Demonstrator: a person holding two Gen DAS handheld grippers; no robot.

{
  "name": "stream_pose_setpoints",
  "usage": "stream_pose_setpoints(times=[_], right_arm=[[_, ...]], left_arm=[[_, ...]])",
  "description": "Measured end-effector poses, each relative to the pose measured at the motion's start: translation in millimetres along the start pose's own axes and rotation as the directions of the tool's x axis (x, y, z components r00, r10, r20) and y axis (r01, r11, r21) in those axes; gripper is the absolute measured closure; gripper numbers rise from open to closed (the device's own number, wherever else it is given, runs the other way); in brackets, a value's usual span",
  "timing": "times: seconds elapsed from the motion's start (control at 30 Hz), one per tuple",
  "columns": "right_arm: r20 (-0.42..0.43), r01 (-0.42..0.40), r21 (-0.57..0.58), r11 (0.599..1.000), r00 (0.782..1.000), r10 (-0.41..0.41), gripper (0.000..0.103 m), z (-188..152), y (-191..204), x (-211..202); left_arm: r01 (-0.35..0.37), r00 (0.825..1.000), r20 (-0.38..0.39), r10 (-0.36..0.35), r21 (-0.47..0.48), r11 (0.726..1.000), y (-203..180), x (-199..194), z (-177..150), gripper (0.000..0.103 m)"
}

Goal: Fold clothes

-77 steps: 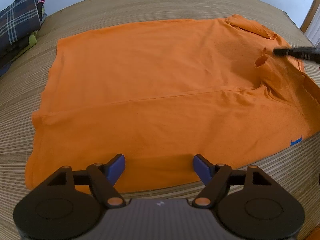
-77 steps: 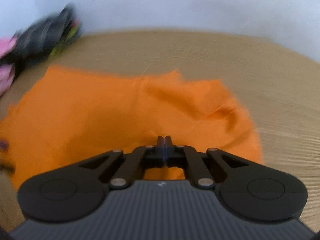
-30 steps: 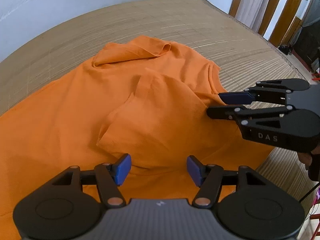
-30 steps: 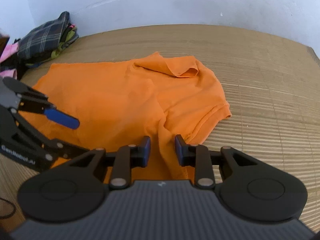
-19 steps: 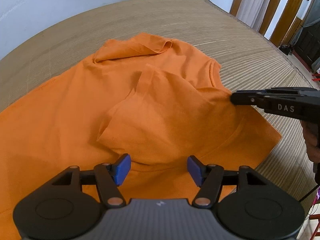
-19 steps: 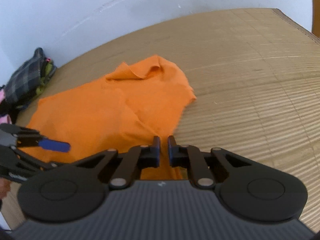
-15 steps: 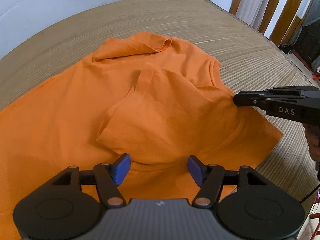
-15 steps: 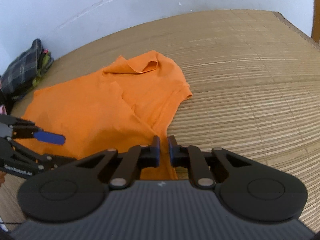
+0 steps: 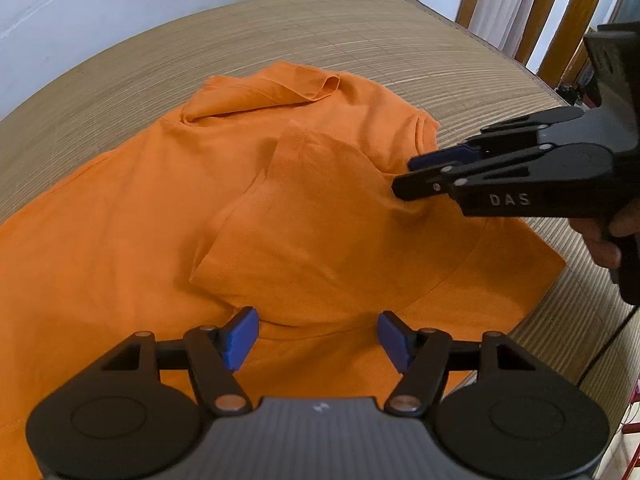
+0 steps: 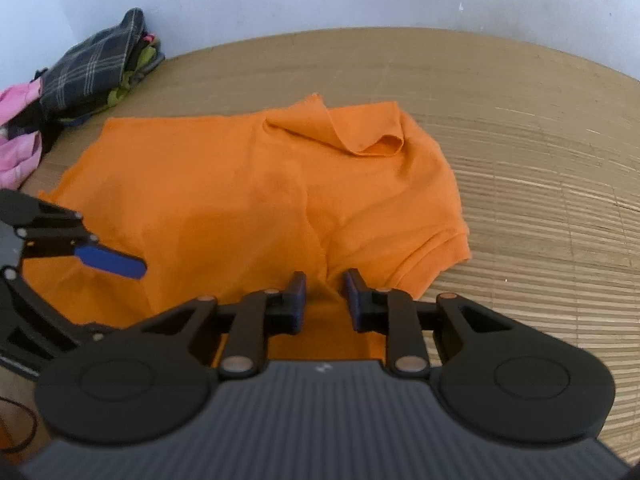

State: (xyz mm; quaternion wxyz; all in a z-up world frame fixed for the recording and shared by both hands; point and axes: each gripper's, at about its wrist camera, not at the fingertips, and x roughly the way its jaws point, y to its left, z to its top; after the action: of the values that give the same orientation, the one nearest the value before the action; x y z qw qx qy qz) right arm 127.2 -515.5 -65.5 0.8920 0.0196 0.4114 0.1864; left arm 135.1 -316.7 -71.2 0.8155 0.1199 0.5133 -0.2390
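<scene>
An orange shirt [image 9: 140,220] lies spread on the woven mat, with its collar folded at the far end and one sleeve flat at the right [image 10: 432,240]. My left gripper [image 9: 318,338] hovers open over the shirt's near part, nothing between its blue pads. My right gripper [image 10: 325,298] is low on the shirt by the sleeve seam, its jaws closing but still apart. A raised ridge of orange fabric stands between them. In the left wrist view the right gripper [image 9: 402,178] reaches in from the right, its tips at a tented crease. The left gripper's blue pad [image 10: 112,263] shows at the left.
A pile of clothes, plaid on top [image 10: 92,64] with a pink garment [image 10: 16,136] beside it, sits at the mat's far left by the wall. The mat [image 9: 360,40] ends at the right, with wooden door frames [image 9: 560,8] beyond. A hand [image 9: 604,240] holds the right gripper.
The right gripper nipped the fabric by the sleeve, then came leftward over the shirt. Its jaws stand wider now than half a second ago. The left gripper stayed put, open.
</scene>
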Motion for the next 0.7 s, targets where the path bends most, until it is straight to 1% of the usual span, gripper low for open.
stream_pose_setpoints(times=[0.03, 0.1, 0.13, 0.17, 0.2, 0.23, 0.3, 0.33, 0.37, 0.43, 0.47, 0.53, 0.6, 0.63, 0.7], right_arm=[[0.023, 0.004, 0.013, 1.000, 1.000, -0.004, 0.095, -1, -1, -4], [0.069, 0.023, 0.090, 0.996, 0.997, -0.030, 0.097, -5, -6, -15], [0.076, 0.053, 0.118, 0.992, 0.995, -0.062, 0.097, -8, -9, -19], [0.072, 0.100, 0.136, 0.986, 0.991, -0.111, 0.097, -12, -12, -20], [0.056, 0.135, 0.133, 0.982, 0.988, -0.143, 0.097, -16, -15, -19], [0.036, 0.157, 0.127, 0.979, 0.986, -0.163, 0.097, -20, -17, -17], [0.049, 0.177, 0.141, 0.974, 0.981, -0.185, 0.095, -19, -16, -23], [0.079, 0.165, 0.134, 0.977, 0.981, -0.177, 0.095, -15, -12, -28], [0.111, 0.132, 0.124, 0.984, 0.983, -0.145, 0.094, -12, -9, -32], [0.144, 0.019, 0.107, 0.994, 0.989, -0.034, 0.091, -2, -3, -32], [0.140, -0.035, 0.103, 0.994, 0.990, 0.020, 0.090, 4, 1, -25], [0.104, -0.080, 0.090, 0.993, 0.992, 0.071, 0.081, 13, 9, -6], [0.065, -0.036, 0.072, 0.997, 0.997, 0.031, 0.083, 20, 10, 13], [0.045, -0.012, 0.063, 0.998, 0.999, 0.009, 0.081, 23, 11, 22], [0.085, 0.022, 0.071, 0.997, 0.996, -0.028, 0.079, 38, 12, 13]], left_arm=[[0.005, 1.000, 0.002, -0.005, -0.007, 1.000, 1, -1, -1, 0.035], [0.014, 1.000, 0.003, -0.014, -0.015, 1.000, 3, -1, -2, 0.035], [0.015, 1.000, 0.003, -0.015, -0.015, 1.000, 3, -1, -3, 0.034], [0.014, 1.000, 0.005, -0.014, -0.012, 1.000, 2, 0, -4, 0.034], [0.010, 1.000, 0.005, -0.010, -0.003, 1.000, 1, 0, -4, 0.033], [0.005, 1.000, 0.004, -0.005, 0.007, 1.000, -1, 0, -5, 0.033], [-0.003, 1.000, 0.003, 0.003, 0.019, 1.000, -2, -1, -6, 0.034], [0.003, 1.000, 0.012, -0.003, 0.014, 1.000, -1, -4, -6, 0.034], [0.014, 1.000, 0.025, -0.014, 0.005, 1.000, 0, -6, -7, 0.035], [0.034, 0.999, 0.043, -0.033, -0.009, 0.999, 3, -10, -8, 0.034], [0.040, 0.998, 0.041, -0.039, -0.015, 0.999, 4, -9, -8, 0.034], [0.040, 0.999, 0.029, -0.039, -0.031, 0.999, 8, -5, -8, 0.035], [0.037, 0.999, 0.020, -0.036, -0.046, 0.998, 11, -4, -9, 0.035], [0.037, 0.999, 0.022, -0.036, -0.052, 0.998, 14, -6, -9, 0.035], [0.023, 0.999, 0.047, -0.020, -0.056, 0.998, 22, -15, -12, 0.035]])
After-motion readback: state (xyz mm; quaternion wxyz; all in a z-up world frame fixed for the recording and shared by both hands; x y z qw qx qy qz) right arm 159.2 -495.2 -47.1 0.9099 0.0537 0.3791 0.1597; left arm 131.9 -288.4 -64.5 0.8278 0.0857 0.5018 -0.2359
